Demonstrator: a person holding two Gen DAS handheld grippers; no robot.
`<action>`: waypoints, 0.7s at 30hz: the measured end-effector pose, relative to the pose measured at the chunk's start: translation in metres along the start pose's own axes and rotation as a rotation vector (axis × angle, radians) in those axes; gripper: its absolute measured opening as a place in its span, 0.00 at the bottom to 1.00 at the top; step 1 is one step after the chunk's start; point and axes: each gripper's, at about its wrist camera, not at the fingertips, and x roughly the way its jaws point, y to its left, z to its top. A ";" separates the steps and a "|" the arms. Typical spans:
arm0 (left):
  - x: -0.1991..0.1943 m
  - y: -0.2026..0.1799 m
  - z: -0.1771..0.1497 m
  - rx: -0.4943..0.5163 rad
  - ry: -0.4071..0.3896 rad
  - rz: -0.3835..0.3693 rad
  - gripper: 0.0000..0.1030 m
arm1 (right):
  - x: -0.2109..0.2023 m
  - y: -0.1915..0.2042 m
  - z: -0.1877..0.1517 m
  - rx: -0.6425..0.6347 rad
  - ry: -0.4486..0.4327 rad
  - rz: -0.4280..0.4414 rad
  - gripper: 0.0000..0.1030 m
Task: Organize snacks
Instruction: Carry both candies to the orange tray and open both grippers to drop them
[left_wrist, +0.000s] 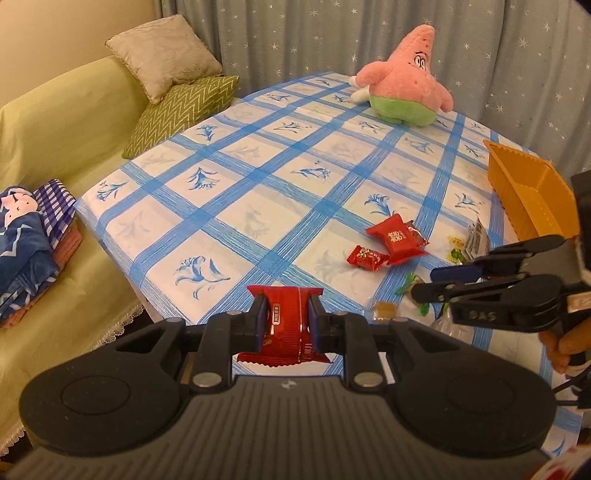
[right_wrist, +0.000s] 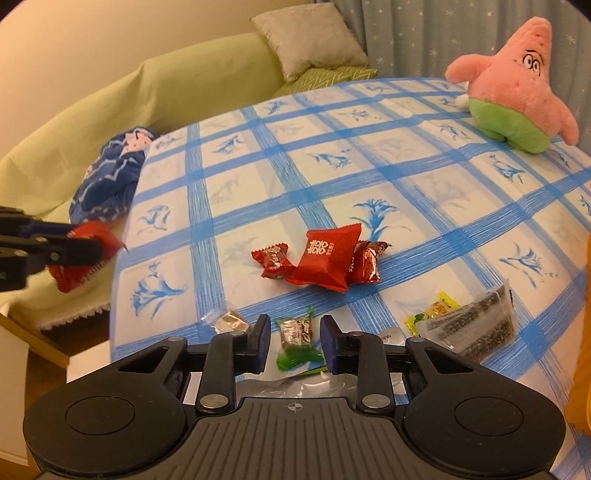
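Observation:
My left gripper (left_wrist: 286, 306) is shut on a red snack packet (left_wrist: 286, 325) and holds it above the table's near-left edge; the right wrist view shows that packet (right_wrist: 92, 236) at far left. My right gripper (right_wrist: 293, 325) points down at the near edge with its fingers narrowly apart. A green-wrapped candy (right_wrist: 295, 332) lies between them, with a gap showing on each side. Further in lie a square red packet (right_wrist: 327, 258) and two small red candies (right_wrist: 271, 258) (right_wrist: 367, 264). A clear-wrapped brown candy (right_wrist: 229, 321) sits left of the right gripper.
An orange bin (left_wrist: 532, 192) stands at the table's right edge. A yellow sachet (right_wrist: 436, 308) and a dark seed bag (right_wrist: 480, 325) lie right of my right gripper. A pink star plush (left_wrist: 406, 81) sits at the far end. A green sofa (left_wrist: 55, 129) with cushions and folded blankets flanks the left.

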 end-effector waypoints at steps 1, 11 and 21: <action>-0.001 -0.001 0.000 0.000 -0.001 0.001 0.20 | 0.003 0.000 0.000 -0.003 0.005 0.001 0.28; -0.006 -0.014 0.007 0.004 -0.006 -0.001 0.20 | -0.002 -0.005 0.002 0.008 -0.040 0.027 0.20; -0.018 -0.054 0.029 0.053 -0.059 -0.056 0.20 | -0.077 -0.026 0.008 0.104 -0.189 0.046 0.20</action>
